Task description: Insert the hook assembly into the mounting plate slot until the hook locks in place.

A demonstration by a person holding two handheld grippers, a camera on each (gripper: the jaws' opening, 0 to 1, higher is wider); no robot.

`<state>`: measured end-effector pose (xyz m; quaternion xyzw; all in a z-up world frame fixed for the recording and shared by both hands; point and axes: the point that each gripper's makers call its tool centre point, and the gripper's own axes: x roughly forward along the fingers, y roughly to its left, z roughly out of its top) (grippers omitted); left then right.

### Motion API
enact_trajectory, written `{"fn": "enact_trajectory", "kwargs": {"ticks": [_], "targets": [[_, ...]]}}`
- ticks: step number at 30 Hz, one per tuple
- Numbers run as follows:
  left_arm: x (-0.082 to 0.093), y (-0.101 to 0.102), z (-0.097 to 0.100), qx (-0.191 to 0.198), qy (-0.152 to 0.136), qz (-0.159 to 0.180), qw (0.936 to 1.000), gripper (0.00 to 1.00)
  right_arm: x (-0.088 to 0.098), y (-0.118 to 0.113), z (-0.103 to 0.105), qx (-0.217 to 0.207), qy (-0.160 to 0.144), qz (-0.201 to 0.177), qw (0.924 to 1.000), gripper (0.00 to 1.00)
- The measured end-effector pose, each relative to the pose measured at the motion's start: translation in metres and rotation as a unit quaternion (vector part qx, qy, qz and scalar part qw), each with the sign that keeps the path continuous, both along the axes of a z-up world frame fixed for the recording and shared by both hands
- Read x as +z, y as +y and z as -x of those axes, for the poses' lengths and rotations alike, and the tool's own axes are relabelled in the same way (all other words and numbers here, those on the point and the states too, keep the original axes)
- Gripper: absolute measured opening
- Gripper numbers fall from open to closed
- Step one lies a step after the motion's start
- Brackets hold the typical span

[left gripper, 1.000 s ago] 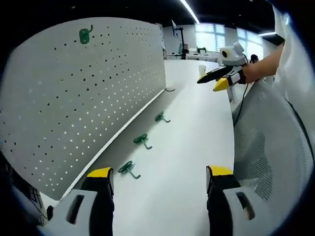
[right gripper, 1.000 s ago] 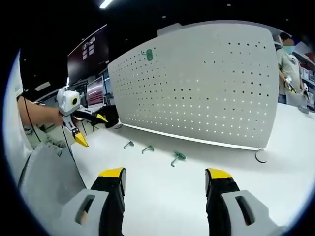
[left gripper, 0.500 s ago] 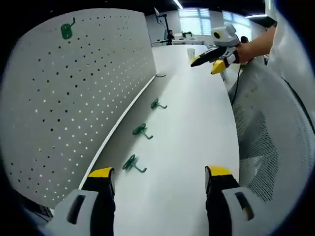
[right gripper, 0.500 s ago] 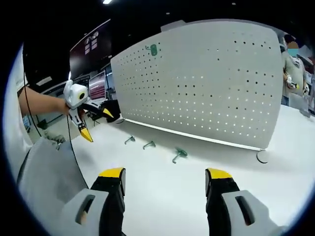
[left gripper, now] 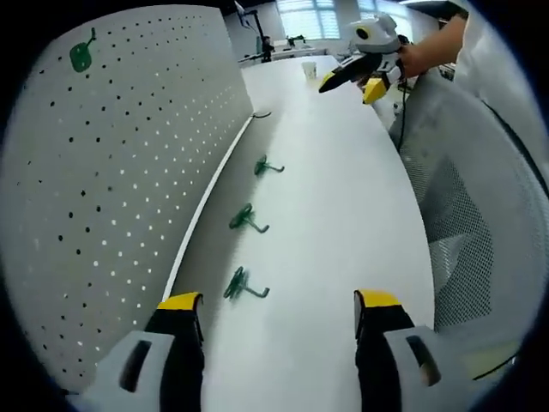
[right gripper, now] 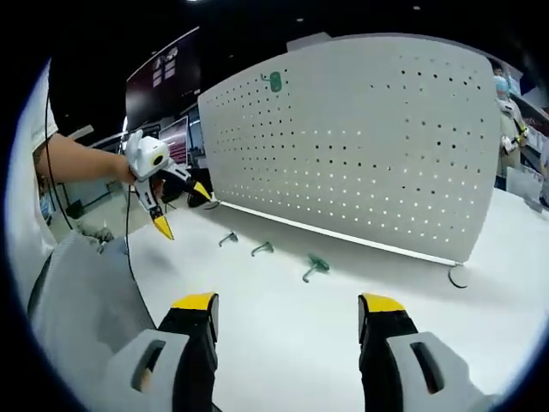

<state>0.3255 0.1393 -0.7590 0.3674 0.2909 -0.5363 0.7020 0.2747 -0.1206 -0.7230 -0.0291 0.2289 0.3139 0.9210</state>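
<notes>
Green hooks, 3, perhaps loose.

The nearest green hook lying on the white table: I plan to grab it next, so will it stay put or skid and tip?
The small green plastic hook looks rigid and light, so it likely keeps its shape. It rests on the smooth white table by a thin prong, so a nudge may skid or tip it. Its round base seems the broader place to pinch.
</notes>
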Motion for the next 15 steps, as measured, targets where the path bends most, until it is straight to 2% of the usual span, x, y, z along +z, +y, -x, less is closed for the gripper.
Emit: {"fn": "enact_trajectory", "kwargs": {"ticks": [11, 15], "targets": [[-0.013, 0.002, -0.006, -0.047, 0.006, -0.045, 0.9979, 0.74, -0.002, 0.0, 0.001, 0.0, 0.003, 0.003, 1.0, 0.65], [-0.016, 0.002, -0.009, -0.059, 0.01, -0.052, 0.9969, 0.74, -0.002, 0.0, 0.001, 0.0, 0.005, 0.004, 1.0, 0.65]]}}
